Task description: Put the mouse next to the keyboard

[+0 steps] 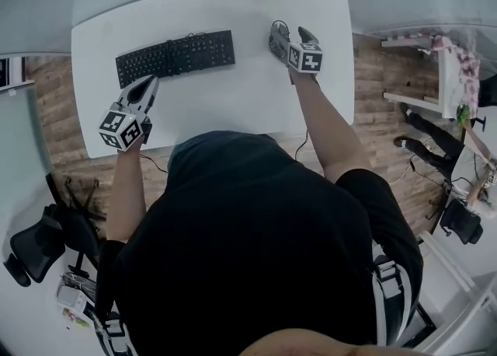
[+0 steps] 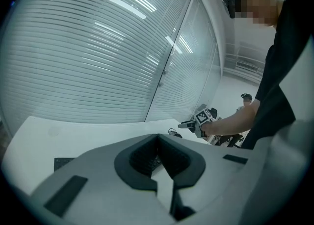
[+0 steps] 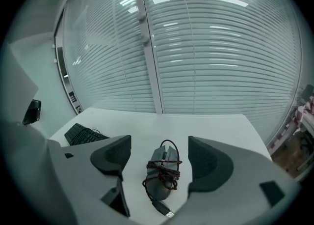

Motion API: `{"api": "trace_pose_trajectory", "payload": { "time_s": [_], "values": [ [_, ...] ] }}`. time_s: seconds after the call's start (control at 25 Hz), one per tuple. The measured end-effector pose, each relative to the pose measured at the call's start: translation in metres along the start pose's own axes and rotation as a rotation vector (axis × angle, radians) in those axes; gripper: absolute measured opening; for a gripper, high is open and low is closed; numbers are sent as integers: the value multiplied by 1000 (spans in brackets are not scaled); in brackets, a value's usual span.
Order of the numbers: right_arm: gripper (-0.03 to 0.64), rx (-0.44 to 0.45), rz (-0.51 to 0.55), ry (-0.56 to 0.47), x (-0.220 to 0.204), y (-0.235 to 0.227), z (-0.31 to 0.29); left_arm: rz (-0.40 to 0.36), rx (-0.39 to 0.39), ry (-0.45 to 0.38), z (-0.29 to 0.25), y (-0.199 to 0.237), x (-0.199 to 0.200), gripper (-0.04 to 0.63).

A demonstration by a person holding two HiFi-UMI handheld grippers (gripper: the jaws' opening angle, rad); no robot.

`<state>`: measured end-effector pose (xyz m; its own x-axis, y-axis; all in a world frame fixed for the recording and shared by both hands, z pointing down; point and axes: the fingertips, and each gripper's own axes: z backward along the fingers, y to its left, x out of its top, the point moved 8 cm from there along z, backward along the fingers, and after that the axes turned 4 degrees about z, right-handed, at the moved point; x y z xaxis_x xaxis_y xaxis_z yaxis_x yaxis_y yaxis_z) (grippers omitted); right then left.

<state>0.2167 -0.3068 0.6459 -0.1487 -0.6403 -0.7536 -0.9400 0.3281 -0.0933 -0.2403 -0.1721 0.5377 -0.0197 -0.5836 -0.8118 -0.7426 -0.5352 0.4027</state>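
Starting nearest you: what is the left gripper (image 2: 158, 156) doing?

— Nothing useful yet. Its jaws are pressed together with nothing between them, and it hovers over the near left part of the table (image 1: 233, 102). I'd leave it there, out of the way.

— And the right gripper (image 3: 159, 154)?

— Jaws spread wide, one on each side of the mouse (image 3: 159, 188), and neither touches it as far as I can see. The mouse lies on the right part of the table. Its cable (image 3: 163, 170) is wound around the body, and the plug (image 3: 168, 213) sticks out at the near end.

— So just squeeze?

— Lower first, I'd say, so the pads meet the sides of the mouse low down rather than the cable loops. A grip on the loops could slip or unwind. Close squarely across the middle, lift only enough to clear the table, and watch that the loose plug doesn't drag.

— Then where?

— Farther off to the left lies the keyboard (image 3: 83, 134), well apart from the mouse. Aim for the bare patch just beside its right end, and set the mouse down flat before letting go.
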Motion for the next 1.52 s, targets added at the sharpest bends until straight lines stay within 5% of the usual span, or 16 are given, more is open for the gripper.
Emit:
{"api": "trace_pose_trajectory", "payload": {
  "time_s": [0.56, 0.88, 1.52],
  "values": [
    [381, 22, 4, -109, 24, -3, 42, -48, -19, -30, -10, -26, 20, 23],
    [241, 35, 5, -229, 46, 9, 79, -62, -24, -44, -8, -34, 20, 23],
    [163, 87, 49, -375, 67, 5, 168, -114, -74, -50, -26, -94, 24, 23]
  ]
}}
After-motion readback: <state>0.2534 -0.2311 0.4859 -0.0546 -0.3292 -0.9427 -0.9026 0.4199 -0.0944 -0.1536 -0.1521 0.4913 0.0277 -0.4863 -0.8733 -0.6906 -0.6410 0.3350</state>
